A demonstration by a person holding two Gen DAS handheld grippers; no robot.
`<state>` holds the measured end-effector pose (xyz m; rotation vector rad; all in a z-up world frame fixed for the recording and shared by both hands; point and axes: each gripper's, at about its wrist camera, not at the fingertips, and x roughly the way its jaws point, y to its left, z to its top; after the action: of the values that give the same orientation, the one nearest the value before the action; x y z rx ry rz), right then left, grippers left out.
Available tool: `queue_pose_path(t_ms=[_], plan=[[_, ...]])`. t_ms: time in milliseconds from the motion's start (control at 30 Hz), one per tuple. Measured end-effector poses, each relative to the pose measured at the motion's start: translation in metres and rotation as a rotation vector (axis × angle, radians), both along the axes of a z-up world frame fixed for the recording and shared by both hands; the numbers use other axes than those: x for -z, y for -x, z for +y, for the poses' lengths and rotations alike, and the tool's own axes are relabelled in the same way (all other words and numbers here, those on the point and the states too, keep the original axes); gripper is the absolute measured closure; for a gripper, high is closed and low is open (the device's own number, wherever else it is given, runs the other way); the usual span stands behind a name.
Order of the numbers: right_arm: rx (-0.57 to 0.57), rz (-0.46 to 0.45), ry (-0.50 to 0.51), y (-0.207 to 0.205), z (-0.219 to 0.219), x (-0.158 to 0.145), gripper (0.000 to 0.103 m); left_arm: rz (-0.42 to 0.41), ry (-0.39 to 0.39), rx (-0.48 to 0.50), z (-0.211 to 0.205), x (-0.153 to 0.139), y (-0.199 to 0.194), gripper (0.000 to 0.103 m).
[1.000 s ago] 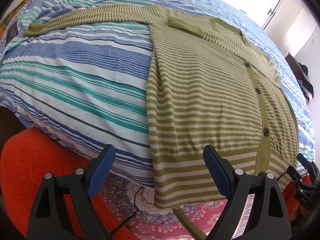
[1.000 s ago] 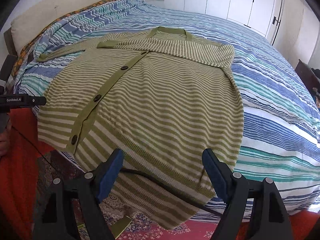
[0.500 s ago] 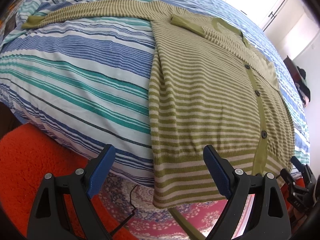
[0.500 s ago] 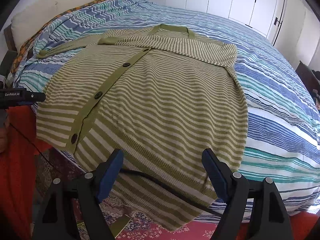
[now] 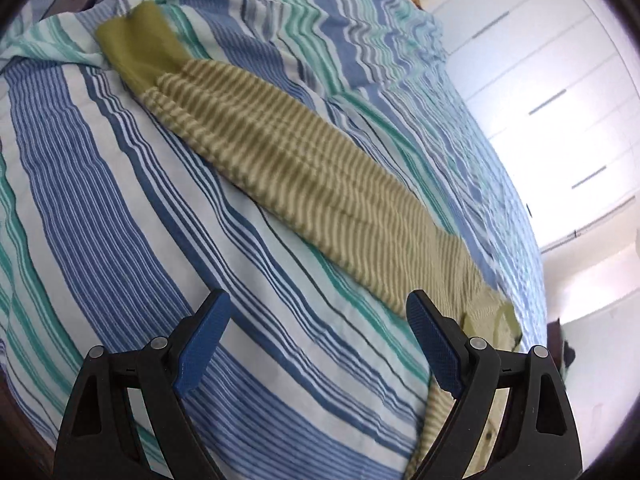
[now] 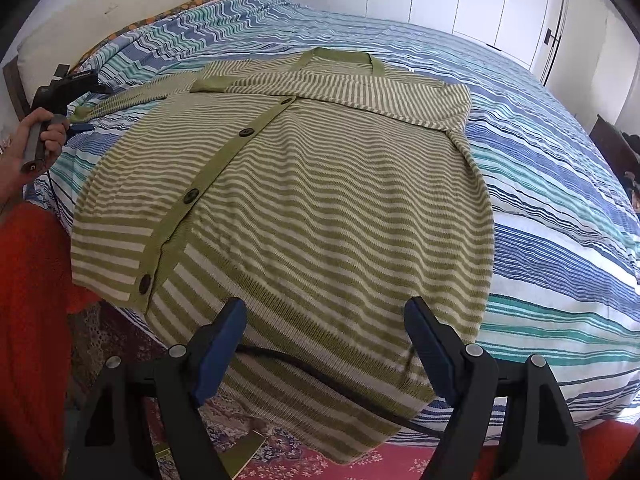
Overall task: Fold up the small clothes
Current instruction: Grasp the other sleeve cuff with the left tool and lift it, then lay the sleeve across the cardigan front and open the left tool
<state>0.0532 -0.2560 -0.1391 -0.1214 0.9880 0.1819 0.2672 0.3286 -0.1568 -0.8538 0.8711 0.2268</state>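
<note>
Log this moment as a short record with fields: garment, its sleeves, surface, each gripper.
garment: striped green cardigan, buttoned, flat, hem hanging over the bed's edge
right-side sleeve: folded across the chest
left-side sleeve: stretched out on the bedspread, plain green cuff at its end
surface: striped bedspread
left gripper: open, above the bedspread beside the outstretched sleeve, holding nothing
right gripper: open, over the hem, holding nothing
</note>
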Motion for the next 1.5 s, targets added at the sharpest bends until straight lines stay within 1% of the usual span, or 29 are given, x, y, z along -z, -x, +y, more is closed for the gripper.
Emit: queue_pose_path(t_ms=[100,167,300,400,467,500,533,567,600,633,667,700,767,867,933,1000,1067,1133,1200,1300,1400,1500], plan=[[0.011,0.012,-0.001,-0.002,-0.002,0.002,0.022,0.037,0.026,-0.128,0.050,0.018,-0.014,0.013],[0.019,0.021,-0.002,-0.005,-0.003,0.004,0.022,0.030,0.043,-0.181,0.073,0.026,-0.016,0.013],[0.023,0.033,0.001,-0.009,-0.003,0.006,0.022,0.021,0.039,-0.243,0.098,0.025,-0.022,0.013],[0.020,0.039,0.007,-0.011,-0.002,0.009,0.022,0.013,0.059,-0.285,0.113,0.028,-0.026,0.012],[0.017,0.045,0.011,-0.011,-0.001,0.010,0.022,-0.003,0.058,-0.319,0.121,0.029,-0.027,0.013],[0.017,0.046,0.011,-0.011,-0.001,0.011,0.022,-0.010,0.045,-0.331,0.122,0.028,-0.028,0.017],[0.017,0.047,0.010,-0.011,-0.001,0.011,0.022,0.000,0.013,-0.342,0.123,0.026,-0.030,0.022],[0.018,0.047,0.010,-0.011,-0.001,0.011,0.022,0.014,-0.025,-0.334,0.122,0.025,-0.033,0.049],[0.019,0.047,0.010,-0.011,-0.001,0.011,0.022,0.037,-0.052,-0.303,0.121,0.025,-0.039,0.092],[0.020,0.048,0.009,-0.011,-0.001,0.011,0.022,0.064,-0.069,-0.266,0.116,0.026,-0.044,0.102],[0.021,0.047,0.008,-0.011,-0.001,0.010,0.022,0.075,-0.108,-0.245,0.108,0.021,-0.046,0.100],[0.021,0.045,0.006,-0.012,-0.001,0.010,0.022,0.079,-0.176,-0.228,0.097,0.012,-0.047,0.100],[0.020,0.040,-0.002,-0.011,-0.001,0.008,0.022,0.065,-0.299,-0.153,0.069,-0.014,-0.052,0.100],[0.019,0.026,-0.023,-0.010,-0.003,0.006,0.022,-0.010,-0.413,-0.006,0.012,-0.060,-0.067,0.100],[0.019,0.017,-0.040,-0.008,-0.005,0.005,0.022,-0.063,-0.461,0.101,-0.035,-0.090,-0.081,0.100],[0.025,0.008,-0.062,-0.007,-0.008,0.003,0.022,-0.109,-0.494,0.211,-0.090,-0.117,-0.097,0.100],[0.036,-0.008,-0.086,-0.005,-0.013,0.000,0.022,-0.149,-0.507,0.317,-0.148,-0.137,-0.111,0.100],[0.051,-0.029,-0.113,-0.003,-0.019,-0.006,0.022,-0.184,-0.507,0.412,-0.207,-0.149,-0.121,0.100],[0.067,-0.056,-0.141,0.000,-0.027,-0.013,0.022,-0.210,-0.513,0.503,-0.267,-0.154,-0.122,0.100],[0.089,-0.081,-0.168,0.004,-0.037,-0.019,0.022,-0.227,-0.561,0.634,-0.358,-0.148,-0.117,0.100],[0.104,-0.091,-0.203,0.007,-0.047,-0.022,0.022,-0.194,-0.613,0.758,-0.437,-0.122,-0.106,0.100],[0.119,-0.113,-0.242,0.011,-0.057,-0.027,0.022,-0.123,-0.668,0.837,-0.492,-0.087,-0.098,0.100]])
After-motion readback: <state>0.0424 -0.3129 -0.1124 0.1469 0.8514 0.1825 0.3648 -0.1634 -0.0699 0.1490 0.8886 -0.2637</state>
